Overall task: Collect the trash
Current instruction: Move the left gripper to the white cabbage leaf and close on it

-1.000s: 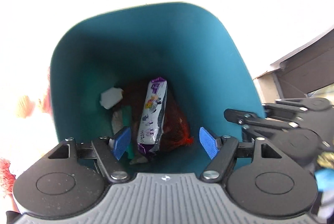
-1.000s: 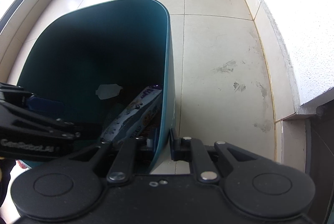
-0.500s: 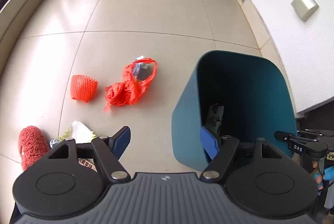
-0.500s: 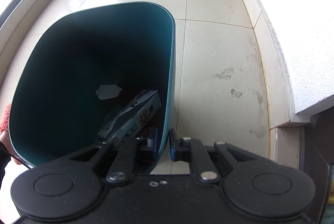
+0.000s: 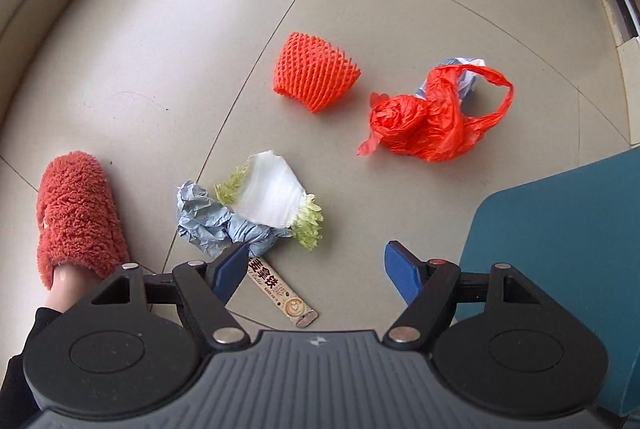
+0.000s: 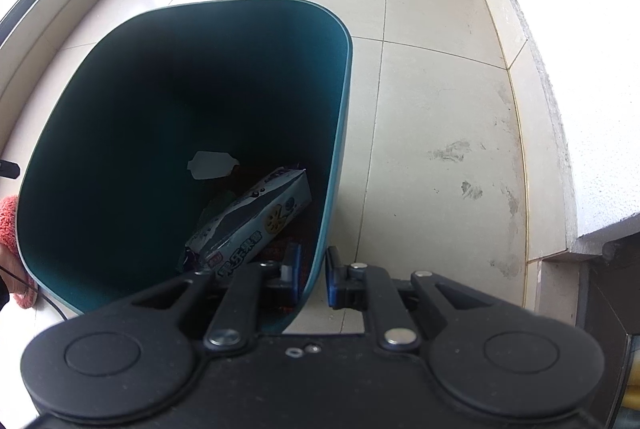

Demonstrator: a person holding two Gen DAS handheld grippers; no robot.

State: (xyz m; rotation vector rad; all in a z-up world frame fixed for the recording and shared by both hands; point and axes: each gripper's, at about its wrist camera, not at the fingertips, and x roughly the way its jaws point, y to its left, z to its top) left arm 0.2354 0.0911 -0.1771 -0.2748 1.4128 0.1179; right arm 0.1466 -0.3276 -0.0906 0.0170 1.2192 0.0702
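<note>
Left tongs [image 5: 316, 269] point down over the tiled floor [image 5: 160, 49], jaws opening, nothing between them. Below them lie a coffee sachet [image 5: 280, 293], crumpled blue-grey paper [image 5: 208, 221] and a white wrapper with green fringe [image 5: 272, 193], the last two touching. Further out: an orange foam net [image 5: 312, 73] and a red plastic bag [image 5: 432, 117], apart from each other. A red fluffy slipper [image 5: 76, 217] sits beside the paper. Right tongs [image 6: 312, 275] are clamped on the teal bin's [image 6: 344, 101] rim; a snack packet [image 6: 256, 225] lies inside.

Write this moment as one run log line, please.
left gripper: opening, empty, above coffee sachet | right gripper: shut on bin rim | floor: net sleeve, red bag
</note>
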